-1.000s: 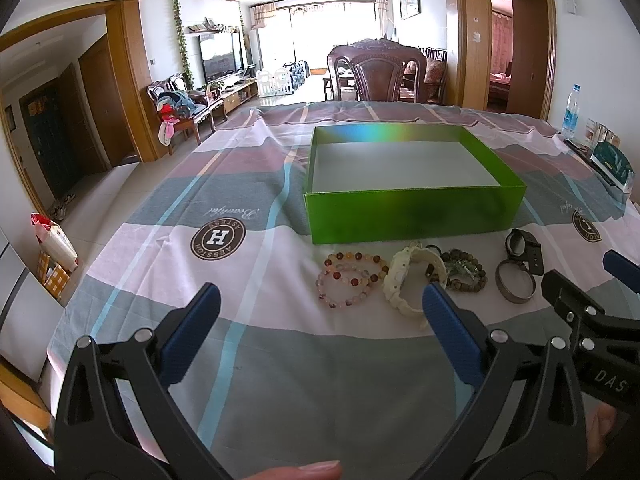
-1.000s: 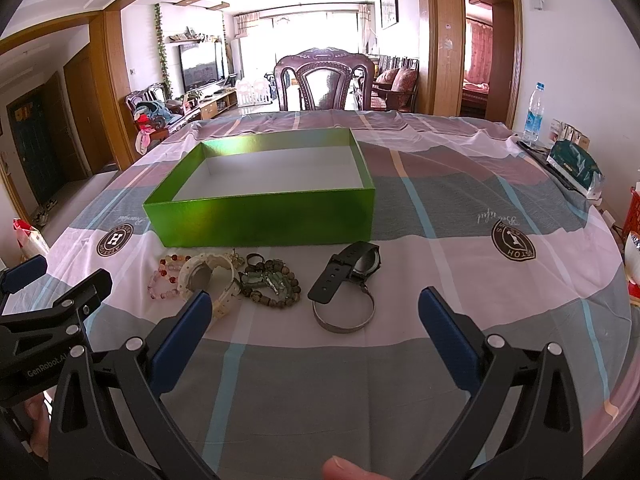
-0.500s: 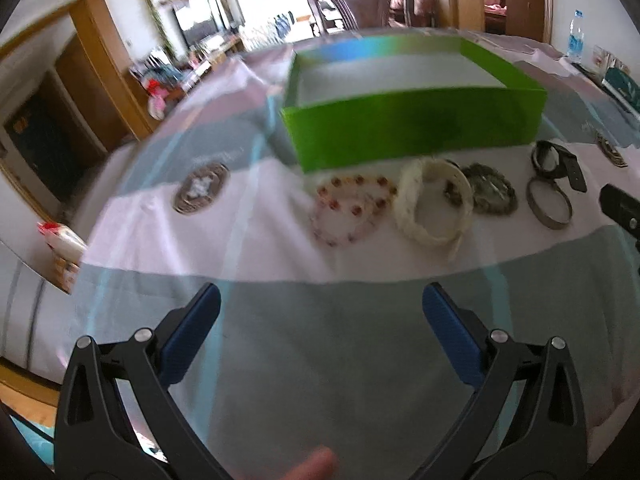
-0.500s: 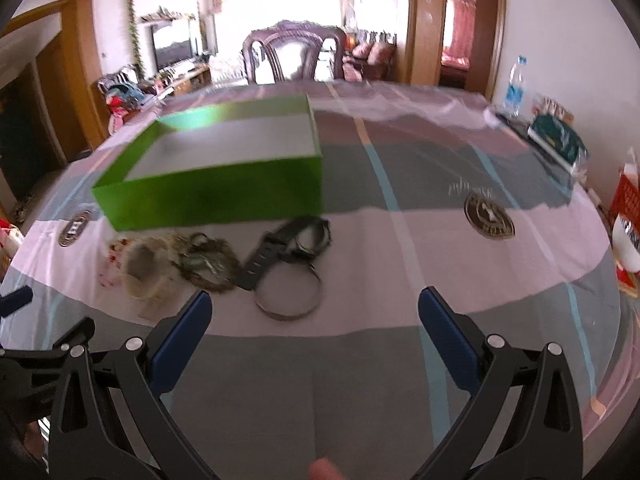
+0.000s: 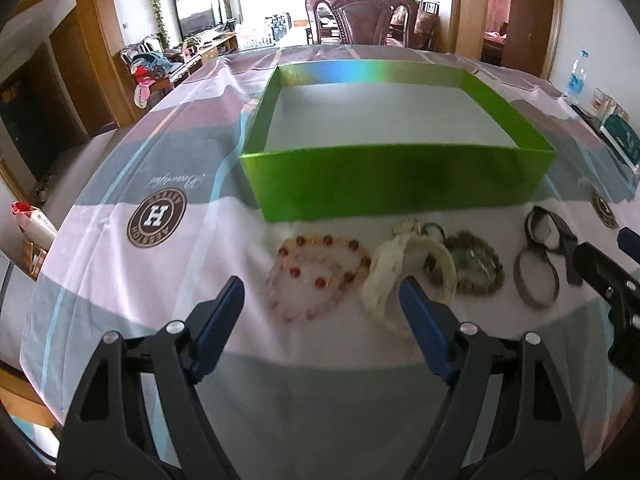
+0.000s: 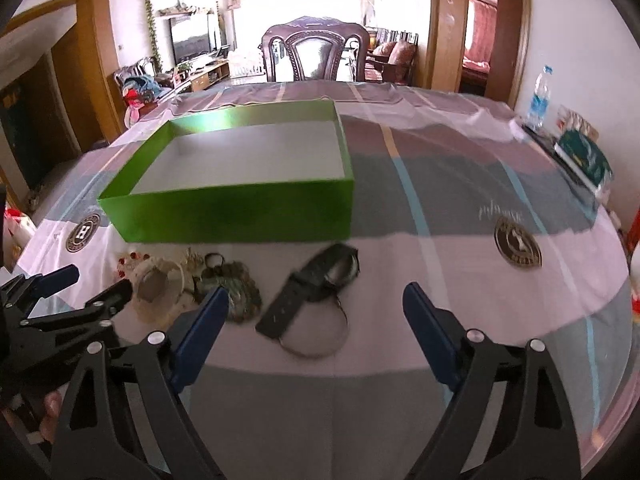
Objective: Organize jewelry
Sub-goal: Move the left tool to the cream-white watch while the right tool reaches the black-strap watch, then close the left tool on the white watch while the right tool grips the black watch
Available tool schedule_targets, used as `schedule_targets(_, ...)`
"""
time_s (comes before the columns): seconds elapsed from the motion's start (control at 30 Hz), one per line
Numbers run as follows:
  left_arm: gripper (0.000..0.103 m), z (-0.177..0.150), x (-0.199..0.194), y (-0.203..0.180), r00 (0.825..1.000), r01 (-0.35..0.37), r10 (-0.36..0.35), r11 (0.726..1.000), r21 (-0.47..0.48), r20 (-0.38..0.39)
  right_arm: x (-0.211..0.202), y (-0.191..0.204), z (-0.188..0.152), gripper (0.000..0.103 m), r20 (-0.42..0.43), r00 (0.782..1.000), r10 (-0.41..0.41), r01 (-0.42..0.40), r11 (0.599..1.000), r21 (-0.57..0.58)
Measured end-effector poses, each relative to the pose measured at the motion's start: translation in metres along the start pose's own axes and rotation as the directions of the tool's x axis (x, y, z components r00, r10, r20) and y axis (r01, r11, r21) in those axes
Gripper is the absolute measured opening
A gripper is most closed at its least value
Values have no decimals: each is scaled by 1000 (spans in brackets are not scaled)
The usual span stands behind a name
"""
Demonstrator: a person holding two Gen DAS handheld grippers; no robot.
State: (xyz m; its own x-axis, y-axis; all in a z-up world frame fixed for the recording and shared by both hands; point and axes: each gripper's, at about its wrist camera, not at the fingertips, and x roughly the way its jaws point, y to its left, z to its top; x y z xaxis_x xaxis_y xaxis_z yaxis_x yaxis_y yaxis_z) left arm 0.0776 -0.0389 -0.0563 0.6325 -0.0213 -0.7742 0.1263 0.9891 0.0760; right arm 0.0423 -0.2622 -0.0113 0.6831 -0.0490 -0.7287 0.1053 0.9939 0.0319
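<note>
An empty green box (image 5: 396, 188) (image 6: 240, 210) stands open on the checked tablecloth. In front of it lie a red-and-clear bead bracelet (image 5: 316, 272), a cream bracelet (image 5: 404, 268) (image 6: 158, 292), a dark green bead bracelet (image 5: 476, 268) (image 6: 236, 296), a black watch (image 5: 550, 232) (image 6: 316, 284) and a silver bangle (image 5: 534, 280) (image 6: 316, 340). My left gripper (image 5: 320, 320) is open just short of the bead and cream bracelets. My right gripper (image 6: 316, 332) is open, with the watch and bangle between its fingers.
A dark wooden chair (image 6: 316, 52) stands at the table's far side. A water bottle (image 6: 538, 98) and a teal packet (image 6: 584, 156) sit at the right edge. The table's left edge drops to the floor.
Both grippers have moved forward and down toward the jewelry row, which now looks larger and nearer. Both stay open. Nothing on the table has shifted.
</note>
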Motion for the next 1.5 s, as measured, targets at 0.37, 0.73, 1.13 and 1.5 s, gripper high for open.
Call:
schedule_targets(0.37,56,0,9,-5,997,77,-77,997,1,-19,28,9,18,80,-40,993,-108,106,994,-41)
schedule_targets(0.73,59,-2,17,-4,995,88,-88,996,-8,-39,41,-3,6,38,-91,989,-120,118,993,-18)
schedule_targets(1.13,28,-4,13,-15,992,112,-110,994,16,-58,37,-12,-5,22,-95,991,-95,95,995,-9)
schedule_targets(1.5,30,-2,9,14,994,90,-92,995,-32,-59,27,-22,-13,22,-84,991,-99,101,995,17)
